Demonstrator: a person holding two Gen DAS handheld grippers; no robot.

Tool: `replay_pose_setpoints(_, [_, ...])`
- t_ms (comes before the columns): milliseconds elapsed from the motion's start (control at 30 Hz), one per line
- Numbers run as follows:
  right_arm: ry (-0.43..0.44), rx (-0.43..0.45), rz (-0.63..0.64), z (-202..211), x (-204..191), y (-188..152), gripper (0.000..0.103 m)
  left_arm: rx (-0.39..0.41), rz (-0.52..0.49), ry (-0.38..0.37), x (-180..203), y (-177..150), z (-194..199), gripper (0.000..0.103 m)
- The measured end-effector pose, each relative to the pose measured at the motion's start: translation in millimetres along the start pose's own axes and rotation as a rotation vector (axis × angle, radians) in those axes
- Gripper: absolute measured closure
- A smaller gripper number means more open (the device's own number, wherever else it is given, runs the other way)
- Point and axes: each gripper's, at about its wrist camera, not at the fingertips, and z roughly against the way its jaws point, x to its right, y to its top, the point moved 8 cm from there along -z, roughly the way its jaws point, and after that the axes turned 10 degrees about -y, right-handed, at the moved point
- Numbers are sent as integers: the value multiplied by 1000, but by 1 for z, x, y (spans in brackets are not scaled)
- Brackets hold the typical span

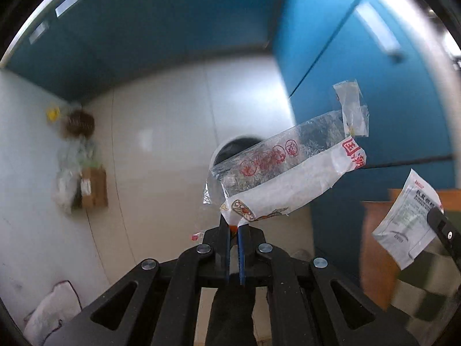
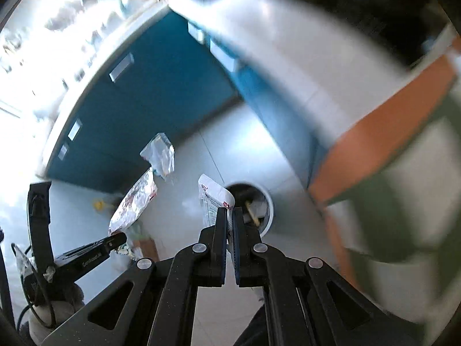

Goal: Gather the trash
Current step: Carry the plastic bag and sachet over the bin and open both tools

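Observation:
My left gripper [image 1: 234,225] is shut on a long clear-and-white plastic wrapper [image 1: 288,173] with red print, held in the air above the floor. The wrapper also shows in the right wrist view [image 2: 135,201], with the left gripper [image 2: 118,240] below it. My right gripper [image 2: 229,210] is shut on a small white sachet [image 2: 211,199]. That sachet also shows in the left wrist view [image 1: 406,219] at the right. A white round trash bin [image 2: 266,204] with a dark inside stands on the floor just beyond the sachet; it is partly hidden behind the wrapper in the left wrist view [image 1: 230,147].
Teal cabinets [image 1: 173,28] line the far wall and right side. A cardboard box [image 1: 96,187] with bags and a brown clump sits by the wall at the left. An orange-edged table [image 2: 389,132] with a checked cloth is close on the right. A white cloth [image 1: 52,308] lies on the floor.

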Motion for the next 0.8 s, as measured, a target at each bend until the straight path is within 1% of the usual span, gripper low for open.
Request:
replay_pose_setpoints(133, [-33, -79, -10, -118, -12, -24, 99, -116, 55, -21, -41, 4, -115, 101])
replay_pose_setpoints(167, [-43, -102, -19, -155, -12, -31, 99, -142, 68, -29, -50, 4, -145, 101])
replay_pose_setpoints(267, [-60, -154, -47, -243, -9, -44, 99, -226, 83, -48, -70, 4, -232, 101])
replay_pose_setpoints(333, [-67, -177, -53, -286, -5, -50, 99, -263, 86, -53, -76, 3, -269, 101])
replay_pose_setpoints(367, [-74, -192, -52, -313, -4, -54, 99, -290, 83, -63, -80, 3, -294, 101])
replay_pose_setpoints(433, [-86, -212, -37, -353, -2, -60, 99, -307, 85, -72, -85, 3, -319, 101])
replay_pose_setpoints(500, [-97, -228, -25, -383, -6, -63, 99, -323, 78, -76, -90, 5, -340, 100])
replay_pose_setpoints(567, [-99, -252, -9, -410, -6, -65, 99, -323, 75, -95, -86, 9, -348, 98])
replay_pose_setpoints(633, [-93, -277, 8, -428, -9, -66, 99, -329, 80, -109, -86, 14, -354, 97])
replay_pose_setpoints(667, [-90, -297, 14, -436, -11, -68, 97, -331, 85, -115, -86, 14, -356, 94])
replay_pose_setpoints(733, [-93, -315, 17, -445, -14, -68, 95, -320, 91, -127, -86, 15, -357, 78])
replay_pose_setpoints(767, [-97, -325, 24, -450, -13, -68, 90, -315, 91, -126, -87, 15, -356, 53])
replay_pose_setpoints(800, [-104, -326, 27, -453, -16, -66, 87, -308, 91, -123, -86, 17, -354, 22])
